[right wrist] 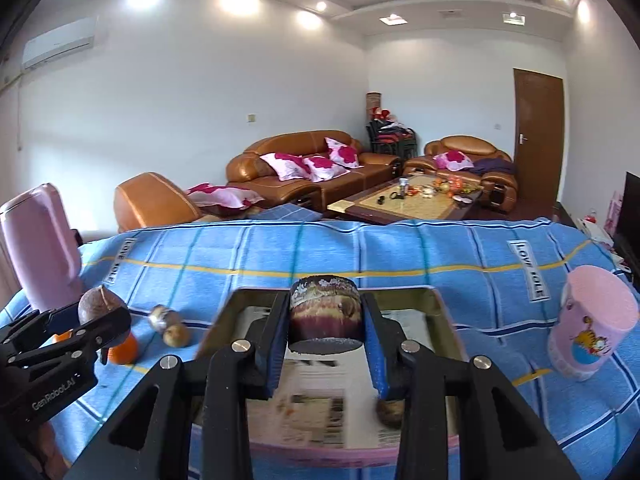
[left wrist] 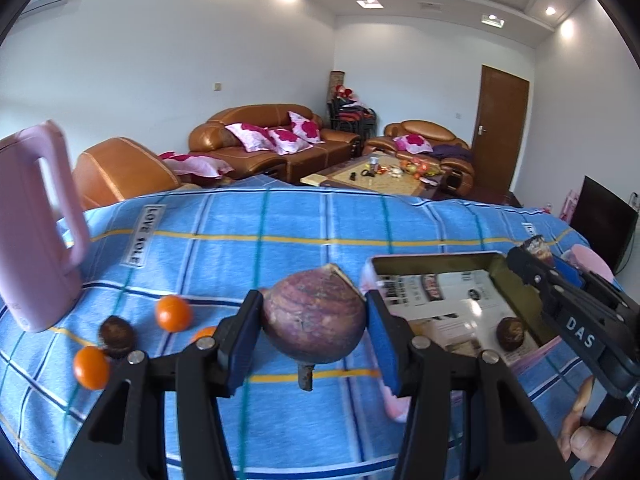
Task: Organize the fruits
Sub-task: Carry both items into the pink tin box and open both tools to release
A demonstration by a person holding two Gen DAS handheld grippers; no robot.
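Observation:
My left gripper (left wrist: 314, 336) is shut on a purple-brown mangosteen-like fruit (left wrist: 314, 316), held above the blue checked cloth, left of the tray; it also shows in the right wrist view (right wrist: 100, 304). My right gripper (right wrist: 326, 338) is shut on a short round tin (right wrist: 325, 312) and holds it over the paper-lined tray (right wrist: 434, 300); the tray also shows in the left wrist view (left wrist: 496, 272). One brown fruit (left wrist: 511, 333) lies in the tray. Oranges (left wrist: 173, 313) (left wrist: 91, 367) and a dark brown fruit (left wrist: 117, 334) lie on the cloth at left.
A pink kettle (left wrist: 36, 224) stands at the far left of the table. A pink cup (right wrist: 592, 340) stands at the right. Two small brown fruits (right wrist: 168, 326) lie left of the tray. Sofas and a coffee table stand beyond the table's far edge.

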